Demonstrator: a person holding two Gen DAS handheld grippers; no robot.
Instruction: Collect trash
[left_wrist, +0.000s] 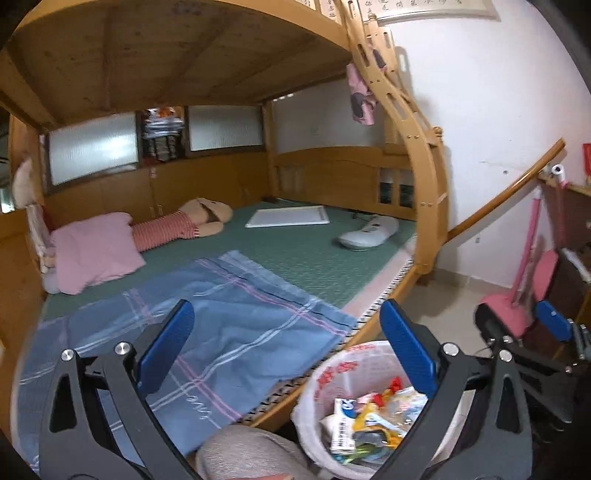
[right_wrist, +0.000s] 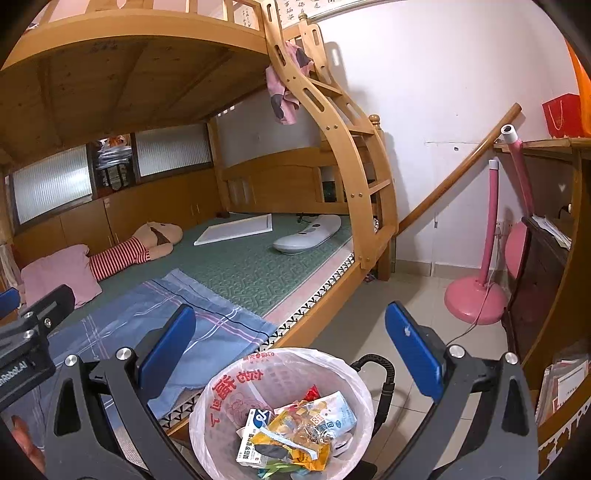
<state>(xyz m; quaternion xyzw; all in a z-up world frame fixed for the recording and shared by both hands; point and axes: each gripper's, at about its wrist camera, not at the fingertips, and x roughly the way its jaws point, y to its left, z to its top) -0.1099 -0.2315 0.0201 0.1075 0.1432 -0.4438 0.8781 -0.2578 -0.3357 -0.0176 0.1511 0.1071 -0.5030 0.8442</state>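
White-lined bin (right_wrist: 284, 410) sat on the floor beside the bed (right_wrist: 240, 266), one bin, wrappers and cartons inside — too jumbled to count. We had left claw (left_wrist: 284, 350) and right claw (right_wrist: 291, 350) both wide apart, empty. Trash looked light, crinkly — we'd pinch a liner edge.

This is a bedroom in a home. A wooden bunk bed (right_wrist: 207, 85) with a curved ladder (right_wrist: 332, 122) fills most of it, and on its green mat (right_wrist: 258, 258) lie a pink pillow (left_wrist: 96, 251), a striped doll (left_wrist: 177, 225) and a blue blanket (left_wrist: 236, 325). A pink fan stand (right_wrist: 476, 295) sits on the tiled floor (right_wrist: 406, 295), with calligraphy (left_wrist: 424, 7) on the white wall.
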